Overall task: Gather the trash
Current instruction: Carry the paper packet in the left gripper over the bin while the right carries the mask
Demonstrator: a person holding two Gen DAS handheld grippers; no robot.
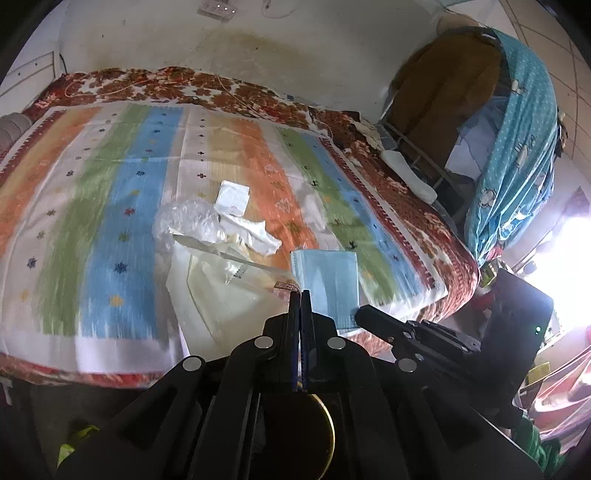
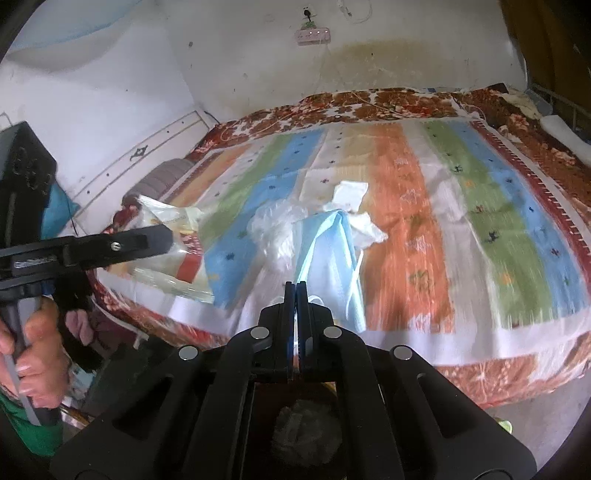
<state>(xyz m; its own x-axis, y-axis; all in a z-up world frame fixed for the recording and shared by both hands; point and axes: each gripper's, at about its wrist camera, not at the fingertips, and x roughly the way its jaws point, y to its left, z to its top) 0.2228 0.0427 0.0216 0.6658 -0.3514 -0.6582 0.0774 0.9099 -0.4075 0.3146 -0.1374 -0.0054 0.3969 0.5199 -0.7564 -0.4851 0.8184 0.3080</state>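
My left gripper [image 1: 300, 293] is shut on the edge of a clear yellowish plastic wrapper [image 1: 221, 291], which also shows in the right wrist view [image 2: 173, 254]. My right gripper [image 2: 295, 284] is shut on a light blue face mask [image 2: 332, 251] and holds it above the bed; the mask also shows in the left wrist view [image 1: 327, 280]. On the striped bedspread [image 1: 122, 206] lie a crumpled clear plastic bag [image 1: 188, 221], a crumpled white tissue [image 1: 255, 232] and a white square paper [image 1: 232, 197].
The bed fills both views, with a floral blanket [image 1: 207, 85] along the far side against a white wall. A blue curtain [image 1: 517, 147] and a metal rack stand at the right. A power strip [image 2: 313, 36] hangs on the wall.
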